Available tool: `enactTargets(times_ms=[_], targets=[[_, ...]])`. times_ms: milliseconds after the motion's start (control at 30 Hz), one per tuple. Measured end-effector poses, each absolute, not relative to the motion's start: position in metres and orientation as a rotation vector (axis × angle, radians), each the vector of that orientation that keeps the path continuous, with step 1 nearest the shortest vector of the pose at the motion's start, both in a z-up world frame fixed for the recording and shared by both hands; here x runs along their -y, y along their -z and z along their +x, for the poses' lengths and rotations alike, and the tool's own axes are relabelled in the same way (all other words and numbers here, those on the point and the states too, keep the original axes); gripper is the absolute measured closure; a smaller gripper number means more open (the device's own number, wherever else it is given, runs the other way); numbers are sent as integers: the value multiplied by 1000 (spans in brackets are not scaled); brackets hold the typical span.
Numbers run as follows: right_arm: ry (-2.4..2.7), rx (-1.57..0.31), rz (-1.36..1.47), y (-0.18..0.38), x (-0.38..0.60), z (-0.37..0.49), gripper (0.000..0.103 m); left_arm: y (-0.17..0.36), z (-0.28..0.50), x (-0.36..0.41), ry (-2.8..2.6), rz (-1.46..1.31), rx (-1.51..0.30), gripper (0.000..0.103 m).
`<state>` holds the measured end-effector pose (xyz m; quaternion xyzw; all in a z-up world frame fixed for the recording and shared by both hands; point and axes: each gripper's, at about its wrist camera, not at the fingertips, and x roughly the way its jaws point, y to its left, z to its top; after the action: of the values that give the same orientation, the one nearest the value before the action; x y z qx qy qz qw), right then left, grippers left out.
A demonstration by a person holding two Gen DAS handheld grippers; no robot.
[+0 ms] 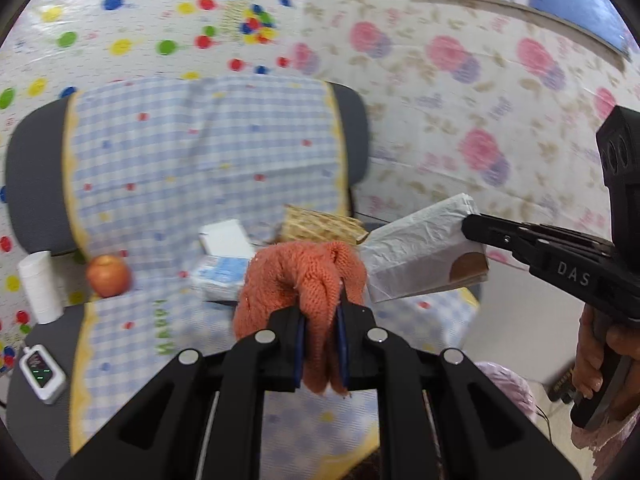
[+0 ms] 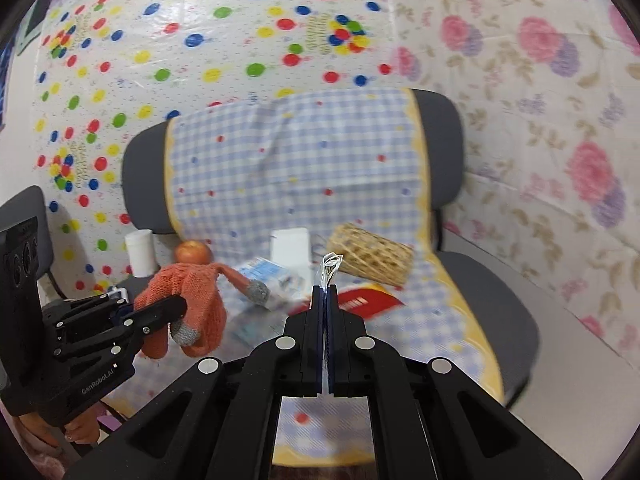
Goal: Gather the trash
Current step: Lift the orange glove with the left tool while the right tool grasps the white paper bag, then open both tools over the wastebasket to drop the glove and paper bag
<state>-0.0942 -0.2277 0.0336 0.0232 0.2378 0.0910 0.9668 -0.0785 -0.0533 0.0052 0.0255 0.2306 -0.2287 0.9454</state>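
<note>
My left gripper (image 1: 322, 344) is shut on an orange knitted glove (image 1: 304, 276) and holds it above the chair seat; the glove also shows in the right wrist view (image 2: 188, 300). My right gripper (image 2: 327, 300) is shut on a thin white plastic wrapper (image 2: 330, 266), seen edge-on; in the left wrist view it is a flat white package (image 1: 420, 256) held in the right gripper's fingers (image 1: 480, 228). On the seat lie a blue-white packet (image 2: 268, 276), a white box (image 2: 290, 246), a foam fruit net (image 2: 370, 258) and a red packet (image 2: 360, 300).
An office chair (image 2: 492, 292) covered with a blue checked cloth (image 1: 200, 152) stands against patterned walls. An apple (image 1: 108, 276), a white cylinder (image 1: 40, 286) and a small white device (image 1: 42, 372) sit at the seat's left side.
</note>
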Motion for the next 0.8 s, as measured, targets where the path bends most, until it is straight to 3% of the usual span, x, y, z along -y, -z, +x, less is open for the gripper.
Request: enactTargets(times_ms=[800], targets=[[316, -669, 123, 35, 362, -233, 101, 72, -142, 236, 969, 291, -619, 91]])
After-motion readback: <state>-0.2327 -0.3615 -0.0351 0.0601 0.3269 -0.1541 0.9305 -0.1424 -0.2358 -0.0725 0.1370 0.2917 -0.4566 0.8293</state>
